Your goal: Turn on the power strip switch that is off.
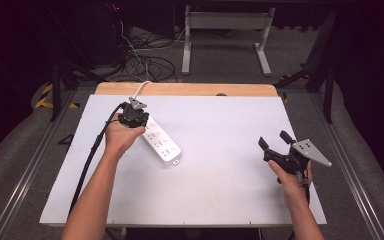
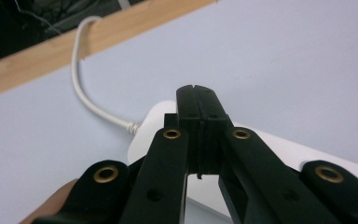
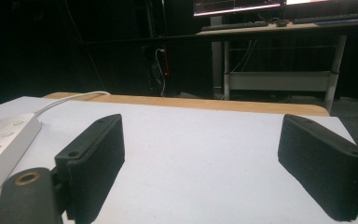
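Note:
A white power strip lies at an angle on the white table top, left of centre. Its white cable runs off the far edge. My left gripper hovers over the strip's cable end. In the left gripper view its jaws are pressed together with nothing between them, tips above the power strip where the cable enters. My right gripper is held at the right side of the table, open and empty, apart from the strip. In the right gripper view, the right gripper is spread wide, and the power strip lies far left.
A wooden strip edges the table's far side. Beyond it on the floor are tangled cables and a white desk frame. Metal rails run along both sides of the table.

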